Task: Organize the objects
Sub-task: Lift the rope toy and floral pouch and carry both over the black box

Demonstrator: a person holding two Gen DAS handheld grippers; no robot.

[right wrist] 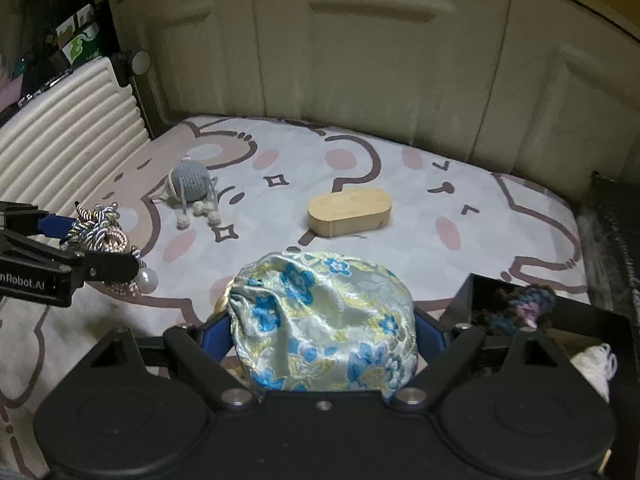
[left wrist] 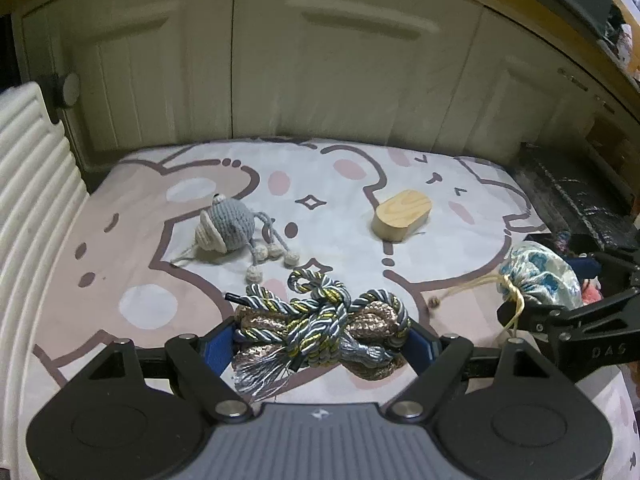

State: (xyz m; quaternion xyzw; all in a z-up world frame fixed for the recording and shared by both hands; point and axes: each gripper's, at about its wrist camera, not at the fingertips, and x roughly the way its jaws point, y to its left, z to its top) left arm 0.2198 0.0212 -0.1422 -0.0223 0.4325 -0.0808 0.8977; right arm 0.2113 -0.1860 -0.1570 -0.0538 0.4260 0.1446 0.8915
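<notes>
Nearest in, the left hand-held gripper [left wrist: 322, 336] was clamped on a bundle of twisted cords [left wrist: 320, 320], grey, gold and bronze, tassels hanging loose. The right hand-held gripper [right wrist: 322, 332] squeezed a floral brocade drawstring pouch [right wrist: 324, 320] between its blue pads. Lettering on the left tool's side read "nRobot.AI" in the right view; "DAS" showed on the right tool in the left view. Just right, a black box [right wrist: 560, 320] held yarn. Farther out on the bed [left wrist: 340, 216], with its cartoon-print cover, lay a crocheted grey toy [left wrist: 232, 224] and, well apart, an oval wooden block [left wrist: 402, 214]. Beyond stood cream wardrobe doors [left wrist: 320, 60].
</notes>
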